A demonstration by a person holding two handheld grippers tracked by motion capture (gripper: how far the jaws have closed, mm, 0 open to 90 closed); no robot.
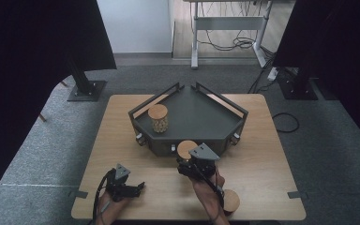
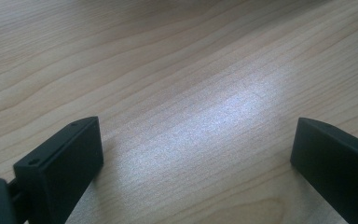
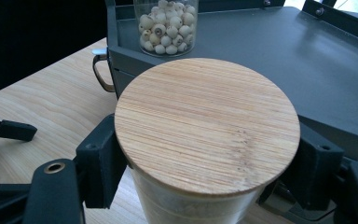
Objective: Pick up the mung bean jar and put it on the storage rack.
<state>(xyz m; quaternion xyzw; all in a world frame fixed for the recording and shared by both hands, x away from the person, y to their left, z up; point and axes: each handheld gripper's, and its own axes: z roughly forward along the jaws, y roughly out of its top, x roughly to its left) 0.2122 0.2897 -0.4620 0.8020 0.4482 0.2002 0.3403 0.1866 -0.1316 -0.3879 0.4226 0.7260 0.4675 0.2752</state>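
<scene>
My right gripper (image 1: 191, 161) is shut on a glass jar with a round bamboo lid (image 1: 186, 149), held just above the table in front of the dark grey tray (image 1: 206, 117). In the right gripper view the lid (image 3: 207, 123) sits between the two black fingers (image 3: 100, 161), which press on the glass below it. A second jar (image 1: 158, 118), full of pale round seeds, stands on the tray's left part, and shows as the seed jar (image 3: 166, 25) beyond the lid. My left gripper (image 1: 138, 187) rests low at the table's front left, open with nothing between its jaws (image 2: 196, 163).
A third lidded jar (image 1: 231, 200) stands by the front edge, right of the person's right forearm. The tray (image 3: 279, 46) has raised rails along its back sides. The wooden table (image 1: 262, 154) stands on grey carpet, with dark stands behind it.
</scene>
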